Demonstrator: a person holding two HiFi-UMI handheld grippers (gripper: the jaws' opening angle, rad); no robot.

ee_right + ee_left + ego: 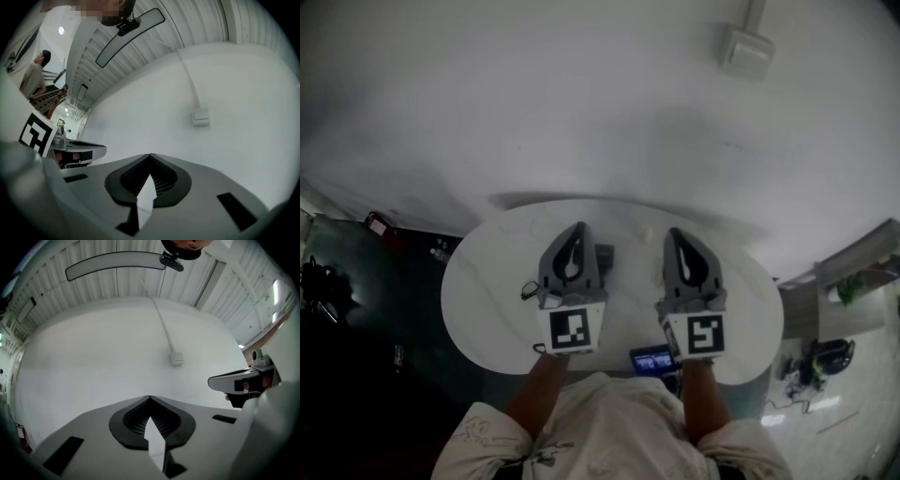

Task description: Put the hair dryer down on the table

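I am holding both grippers side by side, raised over the white oval table [487, 300], tips aimed at the bare wall [93, 357] ahead. The left gripper [578, 226] is clenched on nothing, its jaws meeting at the tip with only wall beyond them. The right gripper [673, 232] is likewise pressed closed and empty. Neither tool is carrying the hair dryer, and I cannot pick it out for certain. A dark shape [606, 255] lying on the table between the grippers, partly hidden by the left one, may be it. A small dark device [652, 359] is sitting at the table's near edge. The level, matched pose reads to me as a resting stance, hands clear of the work and not reaching for anything.
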